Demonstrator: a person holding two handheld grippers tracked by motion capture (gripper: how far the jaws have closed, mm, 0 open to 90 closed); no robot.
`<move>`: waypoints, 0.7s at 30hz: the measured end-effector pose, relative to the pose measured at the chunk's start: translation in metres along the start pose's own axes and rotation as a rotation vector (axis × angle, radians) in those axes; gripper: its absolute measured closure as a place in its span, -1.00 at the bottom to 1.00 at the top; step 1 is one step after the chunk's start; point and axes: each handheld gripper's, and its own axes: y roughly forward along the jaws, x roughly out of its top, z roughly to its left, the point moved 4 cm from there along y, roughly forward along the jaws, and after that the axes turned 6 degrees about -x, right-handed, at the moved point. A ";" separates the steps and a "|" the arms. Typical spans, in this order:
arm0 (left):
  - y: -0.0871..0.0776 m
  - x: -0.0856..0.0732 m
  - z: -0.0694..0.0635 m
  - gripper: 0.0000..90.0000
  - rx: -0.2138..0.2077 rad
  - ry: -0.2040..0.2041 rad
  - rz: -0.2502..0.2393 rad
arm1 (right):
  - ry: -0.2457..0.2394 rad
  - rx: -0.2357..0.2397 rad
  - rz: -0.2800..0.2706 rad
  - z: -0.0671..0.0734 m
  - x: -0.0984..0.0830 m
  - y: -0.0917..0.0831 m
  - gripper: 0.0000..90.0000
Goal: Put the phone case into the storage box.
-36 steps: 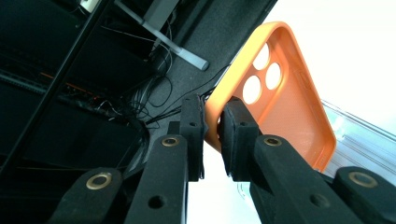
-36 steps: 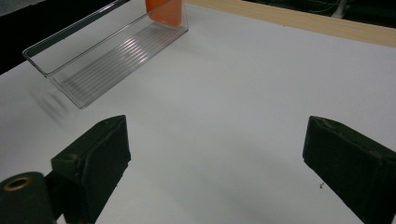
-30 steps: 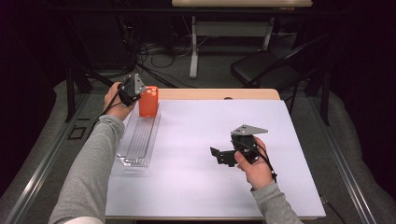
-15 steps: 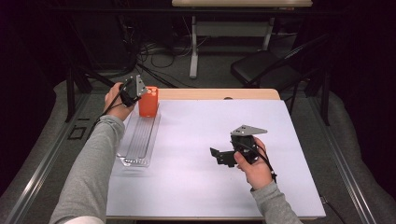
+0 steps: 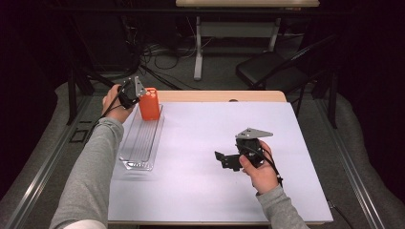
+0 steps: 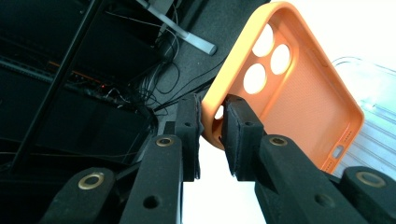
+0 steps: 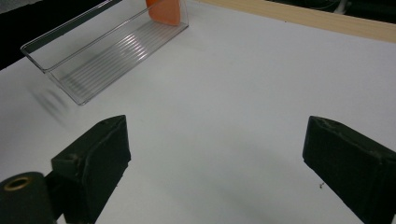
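An orange phone case (image 5: 149,104) stands upright at the far end of a clear plastic tray (image 5: 141,140), at the table's far left. My left gripper (image 5: 139,98) is shut on its upper rim. In the left gripper view the orange phone case (image 6: 299,93) shows its inside and three camera holes, and its rim sits between the pads of my left gripper (image 6: 212,105), which have just been opening slightly. My right gripper (image 5: 222,161) rests low over the white table, right of centre. Its jaws are open with nothing between them, as the right gripper view shows (image 7: 217,140).
The clear tray (image 7: 107,51) lies lengthwise along the left side of the white tabletop (image 5: 205,143), with the orange case (image 7: 164,11) at its far end. A wooden strip (image 5: 219,95) edges the table's far side. Beyond it are a black chair (image 5: 272,69) and floor cables.
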 end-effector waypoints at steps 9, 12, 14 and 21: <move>0.001 -0.006 0.002 0.68 -0.006 -0.048 -0.006 | 0.000 0.002 0.006 0.000 -0.001 0.001 -0.84; 0.001 -0.005 0.002 0.68 -0.004 -0.043 -0.005 | 0.001 0.002 0.008 0.001 -0.001 0.002 -0.84; 0.002 -0.005 0.002 0.66 -0.005 -0.045 -0.007 | 0.003 0.002 0.007 0.000 -0.001 0.001 -0.84; 0.003 -0.004 0.001 0.58 -0.004 -0.053 -0.004 | 0.002 0.001 0.009 0.001 -0.002 0.002 -0.84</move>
